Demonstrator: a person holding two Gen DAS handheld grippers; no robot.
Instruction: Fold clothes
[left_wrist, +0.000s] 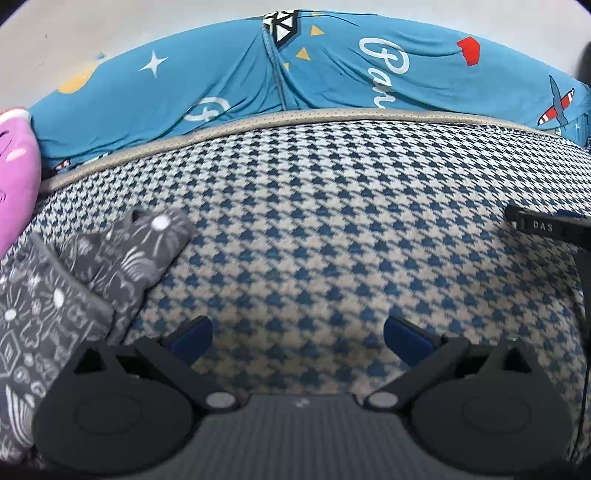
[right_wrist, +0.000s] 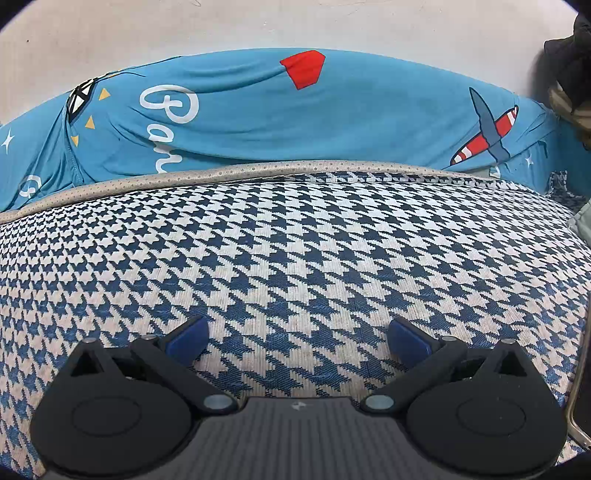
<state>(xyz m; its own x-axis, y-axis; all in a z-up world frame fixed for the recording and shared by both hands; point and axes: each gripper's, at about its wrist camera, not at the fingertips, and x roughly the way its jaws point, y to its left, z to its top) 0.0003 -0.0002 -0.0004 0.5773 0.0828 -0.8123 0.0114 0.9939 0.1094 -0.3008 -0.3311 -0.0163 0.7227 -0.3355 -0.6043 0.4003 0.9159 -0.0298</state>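
At the far left, a folded grey patterned garment (left_wrist: 62, 291) lies on the houndstooth cushion (left_wrist: 314, 221). Your left gripper (left_wrist: 297, 338) and right gripper (right_wrist: 297, 338) hover released, holding nothing. You seem between garments; next, reach over the cushion's edge for the blue printed cloth (right_wrist: 277, 118) behind.

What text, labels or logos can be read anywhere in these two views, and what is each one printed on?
"DAS": white letters on the black finger of the right gripper entering the left wrist view.
"Par", cut off below: white script on the blue printed fabric; the rest is hidden behind the houndstooth cushion.
Looped white script further left on that fabric: partly hidden, unreadable.
White doodles on the grey patterned garment: no legible words.
Small mark on each gripper body: too small to read.
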